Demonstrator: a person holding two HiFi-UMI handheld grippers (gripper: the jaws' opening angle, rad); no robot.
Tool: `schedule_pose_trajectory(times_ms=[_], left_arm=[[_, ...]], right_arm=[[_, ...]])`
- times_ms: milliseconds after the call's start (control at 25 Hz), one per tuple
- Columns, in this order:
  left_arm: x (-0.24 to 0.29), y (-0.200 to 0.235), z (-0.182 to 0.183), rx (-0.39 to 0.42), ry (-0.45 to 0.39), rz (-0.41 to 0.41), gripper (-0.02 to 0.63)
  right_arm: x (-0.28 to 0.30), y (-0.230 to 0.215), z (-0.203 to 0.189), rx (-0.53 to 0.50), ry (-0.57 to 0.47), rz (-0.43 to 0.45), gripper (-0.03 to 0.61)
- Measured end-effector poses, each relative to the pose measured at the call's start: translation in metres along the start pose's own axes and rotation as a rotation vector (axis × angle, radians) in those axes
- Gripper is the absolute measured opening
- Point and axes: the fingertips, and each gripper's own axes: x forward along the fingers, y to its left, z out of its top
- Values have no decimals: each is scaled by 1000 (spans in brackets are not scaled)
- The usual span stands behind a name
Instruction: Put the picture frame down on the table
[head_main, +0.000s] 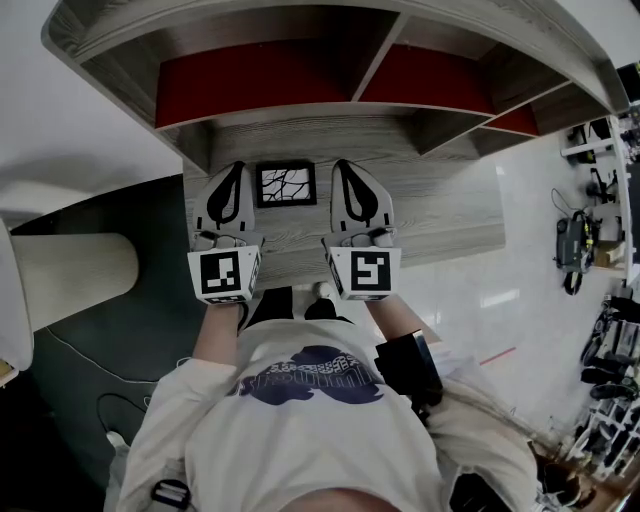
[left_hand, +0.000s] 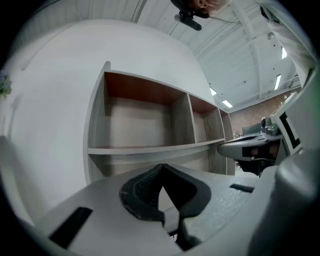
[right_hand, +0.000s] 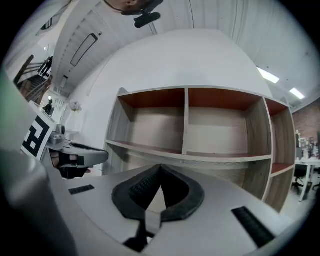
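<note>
Grey wood-grain surface (head_main: 440, 200) carries the picture frame (head_main: 285, 184), which lies flat with its dark border around a white picture of black branching lines. It sits close to the foot of the shelf unit (head_main: 300, 60), whose compartments have red backs. In the head view the frame shows between the tips of the two tools. The left hand-held gripper (left_hand: 161, 166) has its jaws closed tip to tip with nothing between them. The right hand-held gripper (right_hand: 160, 166) is closed and empty too. Both point level at the shelf compartments.
</note>
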Motion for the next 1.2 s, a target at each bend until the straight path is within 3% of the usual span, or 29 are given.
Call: schedule_pose_trajectory(times_ms=[560, 1200], left_arm=[[-10, 6, 16, 32, -71, 39, 8], [-14, 8, 15, 49, -73, 51, 8]], right_arm=[[-5, 3, 13, -61, -47, -42, -2], [-11, 1, 22, -81, -75, -63, -2]])
